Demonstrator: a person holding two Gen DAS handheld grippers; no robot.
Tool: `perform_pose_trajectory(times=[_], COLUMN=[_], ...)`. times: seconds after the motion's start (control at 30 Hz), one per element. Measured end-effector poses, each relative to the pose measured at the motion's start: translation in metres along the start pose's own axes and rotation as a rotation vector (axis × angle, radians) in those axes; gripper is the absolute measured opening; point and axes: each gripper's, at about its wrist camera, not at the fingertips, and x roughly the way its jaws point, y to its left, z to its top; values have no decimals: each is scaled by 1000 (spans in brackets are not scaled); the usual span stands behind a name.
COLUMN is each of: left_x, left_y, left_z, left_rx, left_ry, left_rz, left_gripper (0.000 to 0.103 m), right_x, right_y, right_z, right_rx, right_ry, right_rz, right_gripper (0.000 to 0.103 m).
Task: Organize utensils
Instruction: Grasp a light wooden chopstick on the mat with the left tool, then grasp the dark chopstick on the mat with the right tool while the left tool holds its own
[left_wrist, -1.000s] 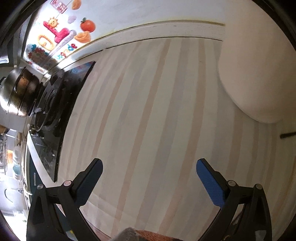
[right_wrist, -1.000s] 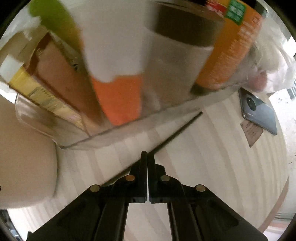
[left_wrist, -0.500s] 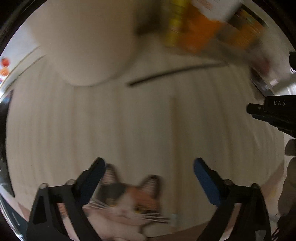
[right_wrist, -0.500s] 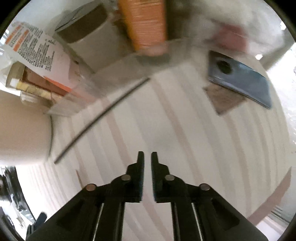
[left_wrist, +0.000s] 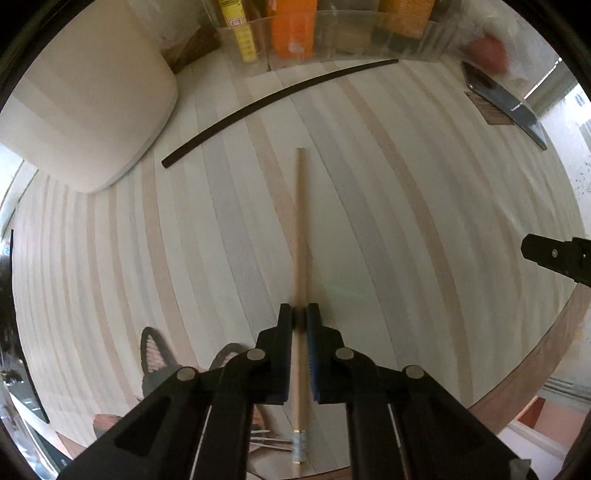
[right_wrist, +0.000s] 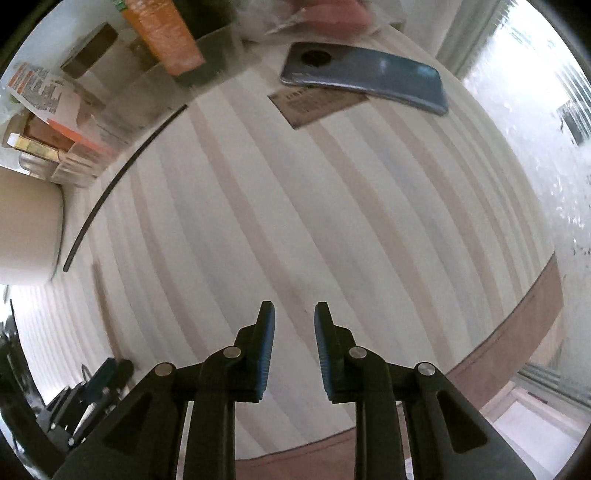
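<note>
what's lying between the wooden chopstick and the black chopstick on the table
Nothing: in the left wrist view only bare striped table separates the wooden chopstick, shut in the left hand-held gripper, from the black chopstick.

The surface (left_wrist: 369, 206) is covered with a pale striped cloth; a brown wooden rim shows at its near edge in both views. A large cream rounded container (left_wrist: 88, 96) stands at the far left. Beside it, a clear plastic bin (left_wrist: 332, 48) holds an orange package (left_wrist: 293, 26), a yellow box (left_wrist: 240, 33) and other cartons. At the far right a blue-grey phone (right_wrist: 364, 75) lies camera side up, partly overlapping a brown printed card (right_wrist: 314, 103). Something pinkish in clear wrapping (left_wrist: 487, 48) sits behind the phone, too blurred to identify. A cat-face picture (left_wrist: 159, 362) lies at the near left edge.
</note>
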Motion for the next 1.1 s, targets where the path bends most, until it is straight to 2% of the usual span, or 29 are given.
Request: perform_pose_trajectory(times=[0.17, 0.2, 0.33, 0.43, 0.5, 0.57, 0.67, 0.77, 0.9, 1.03, 1.07, 1.1], left_x=[-4, -6, -17, -25, -31, -34, -36, -34, -30, -20, -19, -19], left_y=[14, 21, 59, 93, 117, 136, 164, 185, 203, 234, 238, 245], left_z=[-8, -8, -16, -25, -32, -36, -39, -45, -42, -43, -44, -45], left_rx=[-52, -68, -176, -267, -328, -373, -442, -496, -521, -516, -516, -514], left_ry=[-9, -12, -29, -39, -48, -50, -46, -46, -36, -35, -37, -39], left_rz=[30, 40, 89, 131, 172, 202, 226, 243, 236, 220, 212, 207], left_gripper=[5, 5, 5, 5, 5, 5, 5, 5, 5, 5, 5, 5], right_x=[-1, -5, -7, -3, -4, -3, -3, 0, 8, 21, 23, 27], right_y=[-21, -12, -1, 30, 52, 78, 114, 154, 200, 229, 234, 237], right_z=[-7, 8, 7, 19, 22, 28, 41, 56, 63, 67, 68, 68], right_rx=[-9, -13, -42, -67, -81, -87, -59, -20, -21, -1, -6, -9], right_ry=[4, 3, 3, 8, 7, -8, -36, -58, -122, -162, -170, -171], right_rz=[0, -1, 17, 54, 113, 164, 229, 253, 164, 36, -14, -52], right_gripper=[24, 24, 24, 30, 44, 50, 50, 50, 50, 50, 47, 40])
